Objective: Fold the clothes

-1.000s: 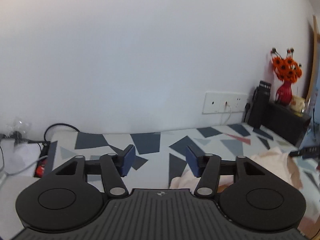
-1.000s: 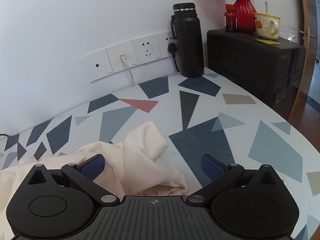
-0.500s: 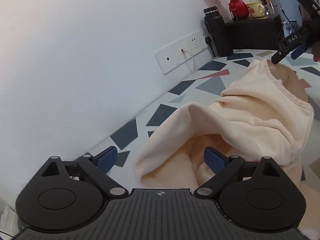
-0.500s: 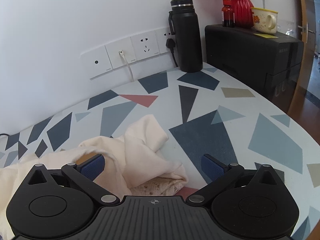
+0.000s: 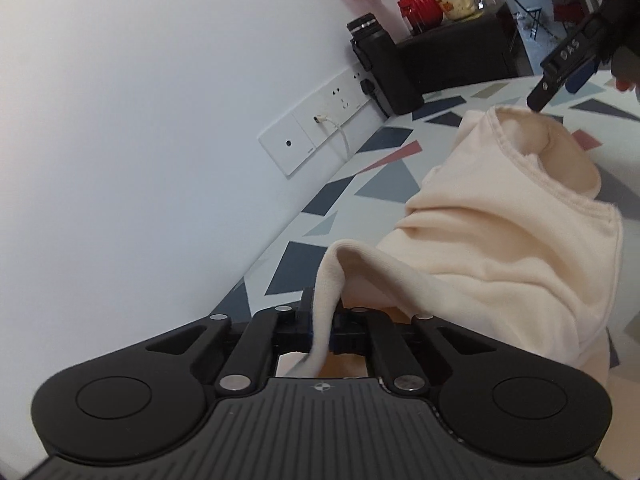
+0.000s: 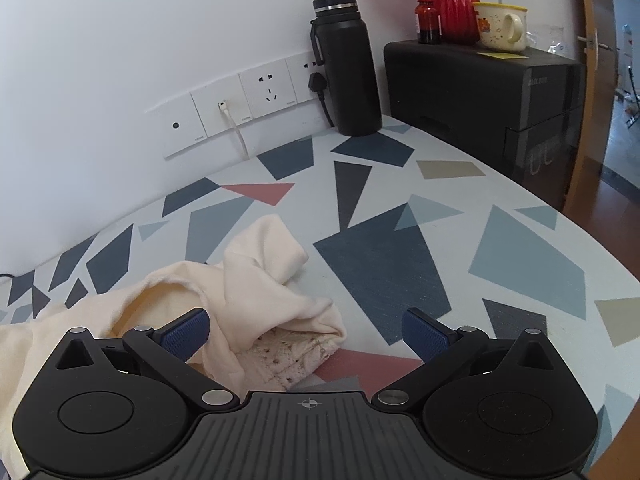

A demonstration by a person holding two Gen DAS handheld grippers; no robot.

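A cream garment (image 5: 500, 248) lies crumpled on the patterned table (image 5: 384, 188). My left gripper (image 5: 322, 320) is shut on a fold of its edge, and the cloth runs up from between the fingers. In the right wrist view the garment (image 6: 256, 280) lies in a heap at the lower left, with a lace-trimmed part underneath. My right gripper (image 6: 306, 332) is open and empty, just above the heap, its left finger (image 6: 186, 332) over the cloth. The right gripper also shows at the top right of the left wrist view (image 5: 568, 68).
A black flask (image 6: 346, 64) stands by the wall sockets (image 6: 256, 96) at the back. A black box (image 6: 484, 92) at the back right carries a red vase (image 6: 456, 0), a small bottle and a mug (image 6: 502, 26). The table edge curves at the right.
My left gripper has swung toward the garment and closed on a fold of it. My right gripper has stayed open over the heap and barely moved.
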